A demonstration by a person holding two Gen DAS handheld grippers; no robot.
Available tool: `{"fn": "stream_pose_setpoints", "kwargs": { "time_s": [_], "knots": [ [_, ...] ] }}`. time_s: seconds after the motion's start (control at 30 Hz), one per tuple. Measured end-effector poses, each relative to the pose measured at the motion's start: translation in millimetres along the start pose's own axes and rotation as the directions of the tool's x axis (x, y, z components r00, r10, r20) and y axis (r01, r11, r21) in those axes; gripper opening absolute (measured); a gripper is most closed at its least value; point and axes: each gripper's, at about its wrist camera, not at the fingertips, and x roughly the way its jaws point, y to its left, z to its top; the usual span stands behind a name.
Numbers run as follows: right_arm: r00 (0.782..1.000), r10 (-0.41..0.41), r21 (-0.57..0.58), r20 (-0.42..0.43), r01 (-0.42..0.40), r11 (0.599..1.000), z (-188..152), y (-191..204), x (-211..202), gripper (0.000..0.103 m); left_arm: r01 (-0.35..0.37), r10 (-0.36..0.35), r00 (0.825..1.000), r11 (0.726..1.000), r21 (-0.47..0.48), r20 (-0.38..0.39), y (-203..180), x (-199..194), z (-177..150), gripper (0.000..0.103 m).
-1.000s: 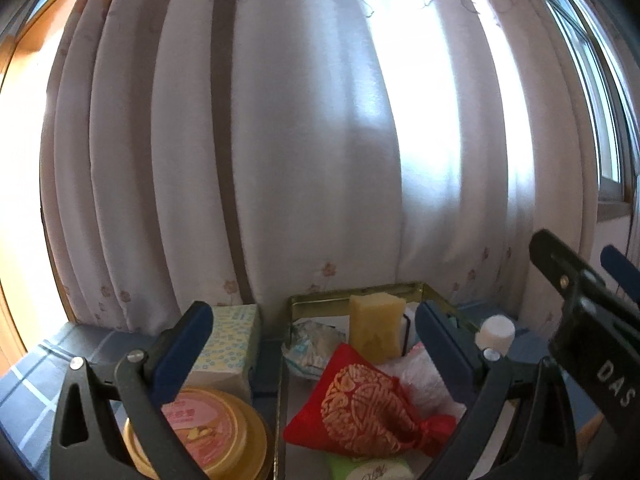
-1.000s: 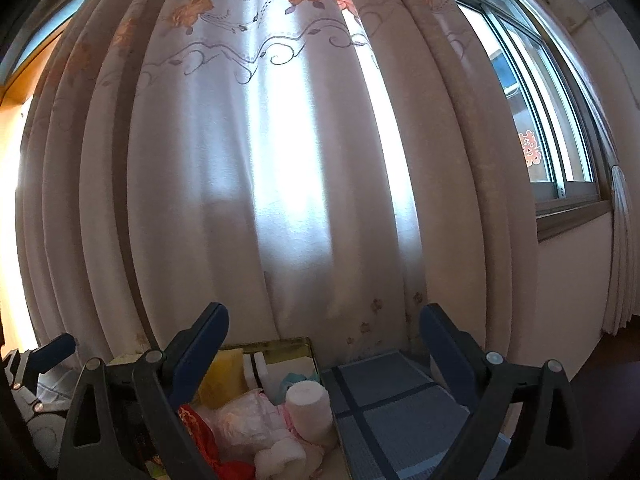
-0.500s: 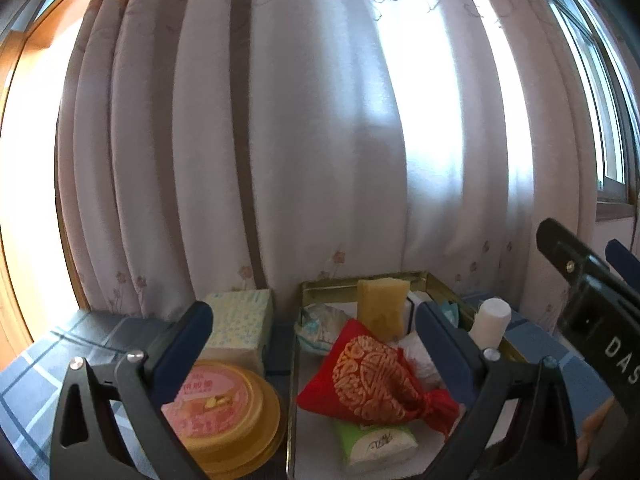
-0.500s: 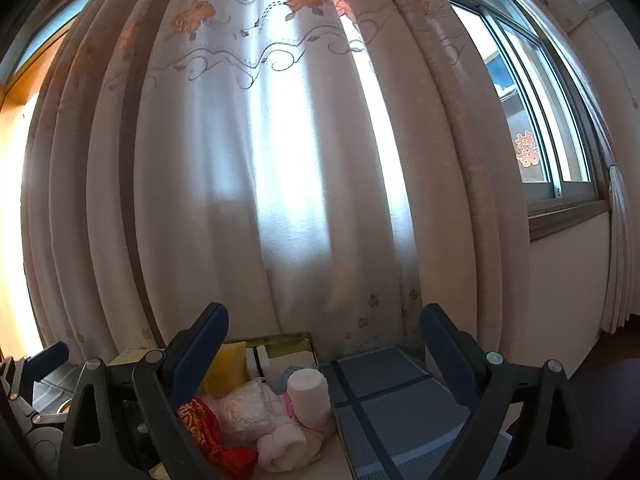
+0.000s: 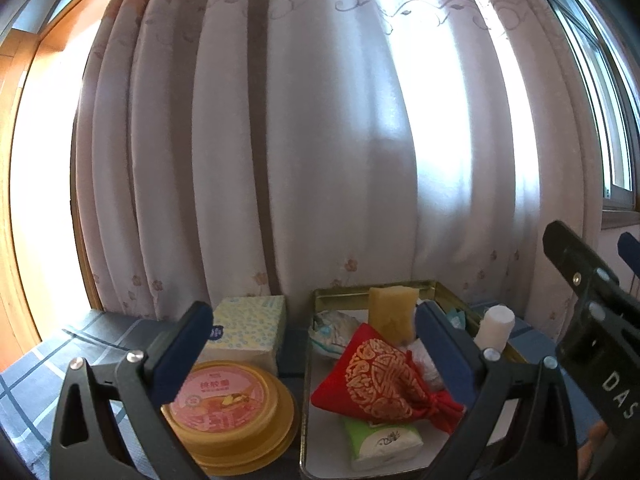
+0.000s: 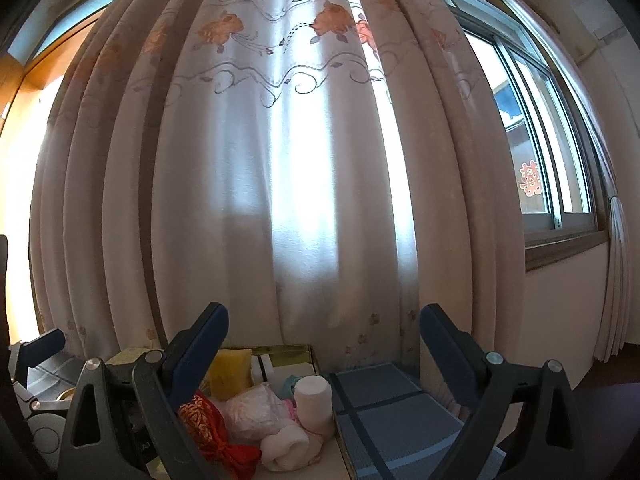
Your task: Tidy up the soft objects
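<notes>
Left gripper [image 5: 310,344]: black triangular frames with cut-out windows, dark blue finger pads [image 5: 182,350], two silver screws on each frame arm.

Right gripper [image 6: 323,350]: same build, black frames, blue pads [image 6: 198,350], silver screws near each pad base. Seen side-on from the left wrist camera: black body, white lettering "DAS", two small silver fasteners, blue pad tip at the frame edge.

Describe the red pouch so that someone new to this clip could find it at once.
Start at the gold-rimmed tray in front of the curtain. In its middle lies the red pouch, in front of the upright yellow sponge and overlapping the green tissue pack. It is the only red item, with a round gold emblem and a tied neck.
</notes>
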Motion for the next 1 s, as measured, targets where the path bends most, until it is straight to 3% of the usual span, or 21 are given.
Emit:
{"fn": "stream_pose_setpoints", "kwargs": {
  "time_s": [1.0],
  "knots": [
    [1.000,0.003,-0.010,0.031,-0.003,1.000,1.1,1.7,-5.8,0.101,0.016,-0.016,1.000,1.000,0.020,-0.026,-0.1,-2.1,-1.0,0.103]
  ]
}}
